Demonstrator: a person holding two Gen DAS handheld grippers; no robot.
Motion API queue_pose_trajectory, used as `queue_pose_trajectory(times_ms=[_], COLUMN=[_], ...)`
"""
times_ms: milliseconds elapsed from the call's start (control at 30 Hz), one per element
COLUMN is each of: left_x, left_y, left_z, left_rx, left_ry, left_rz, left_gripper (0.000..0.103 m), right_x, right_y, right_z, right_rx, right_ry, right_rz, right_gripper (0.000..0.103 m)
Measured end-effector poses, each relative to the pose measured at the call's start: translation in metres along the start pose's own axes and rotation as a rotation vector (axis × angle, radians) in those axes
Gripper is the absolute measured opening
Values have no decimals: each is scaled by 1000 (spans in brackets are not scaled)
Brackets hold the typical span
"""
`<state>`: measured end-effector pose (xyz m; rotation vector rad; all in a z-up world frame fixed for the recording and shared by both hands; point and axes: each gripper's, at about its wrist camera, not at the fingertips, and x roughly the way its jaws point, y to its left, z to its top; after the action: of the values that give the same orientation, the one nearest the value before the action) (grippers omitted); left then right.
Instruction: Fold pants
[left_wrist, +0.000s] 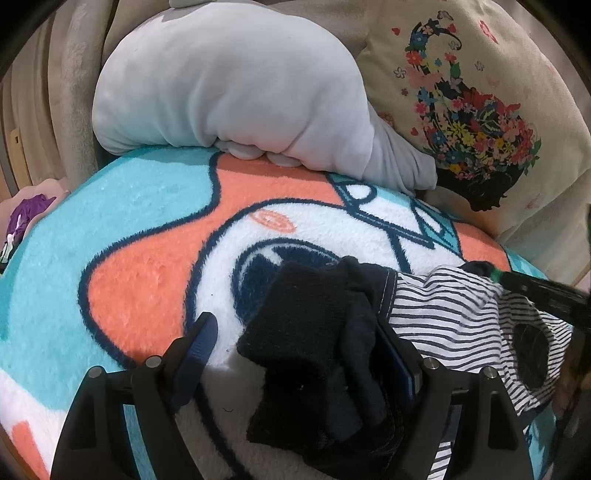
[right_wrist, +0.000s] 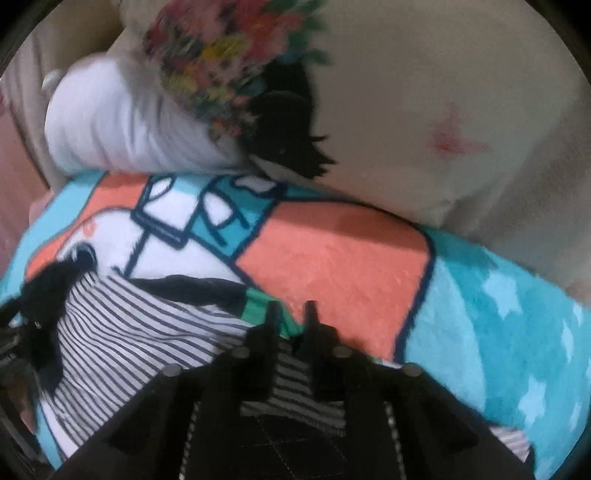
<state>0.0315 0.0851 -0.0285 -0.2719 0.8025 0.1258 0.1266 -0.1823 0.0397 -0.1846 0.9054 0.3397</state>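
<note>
Your striped white-and-navy pants lie bunched on the fuzzy blue-and-orange blanket. Your left gripper is wide open around the dark cuff. Your right gripper pinches the striped cloth. Next, I think, pull it flat.

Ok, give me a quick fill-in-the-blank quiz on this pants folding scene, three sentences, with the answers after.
1. The pants are white with thin dark ____.
2. They lie on a fleece blanket coloured orange, white and ____.
3. The left hand-held gripper stands open around the pants' plain ____ fabric, while the right hand-held gripper has its fingers close together at the striped cloth near a green patch.

Missing words: stripes; turquoise; black
</note>
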Motion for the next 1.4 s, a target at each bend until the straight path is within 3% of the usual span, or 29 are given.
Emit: queue_pose_trajectory(times_ms=[67, 167, 300, 367, 467, 600, 733, 833, 967, 1033, 1200, 1300, 1400], left_x=[0, -1, -1, -1, -1, -4, -19, -35, -56, -59, -26, -1, 27], left_y=[-1, 0, 0, 0, -1, -8, -18, -33, -69, -97, -191, -250, -301], left_z=[0, -1, -1, -1, -1, 0, -2, -4, 2, 8, 19, 23, 19], left_rx=[-1, -2, -1, 0, 0, 25, 33, 68, 175, 251, 353, 407, 461], left_ry=[0, -1, -1, -2, -3, -14, -27, -31, -31, -4, 226, 295, 349], left_rz=[0, 5, 1, 3, 7, 62, 103, 96, 29, -47, -346, -426, -457], left_gripper=[86, 86, 86, 86, 86, 86, 86, 86, 87, 88, 88, 88, 88], right_x=[-18, -46, -75, -96, -126, -154, -151, -146, -135, -133, -131, -125, -120], right_y=[-13, -44, -112, -160, -195, -193, -162, -142, -136, -140, -148, -149, -147], right_z=[-12, -43, -91, -121, -151, -171, -166, -166, -171, -177, -190, -189, -184], right_rx=[83, 187, 374, 534, 687, 734, 628, 567, 584, 620, 690, 698, 685], right_ry=[-32, -65, -94, -145, -221, -313, -304, -288, -257, -248, -234, -210, -196], right_rz=[48, 77, -16, -35, -195, -151, -141, -107, -46, -16, 39, 83, 80], right_gripper=[37, 37, 37, 36, 36, 40, 51, 53, 54, 54, 57, 57, 57])
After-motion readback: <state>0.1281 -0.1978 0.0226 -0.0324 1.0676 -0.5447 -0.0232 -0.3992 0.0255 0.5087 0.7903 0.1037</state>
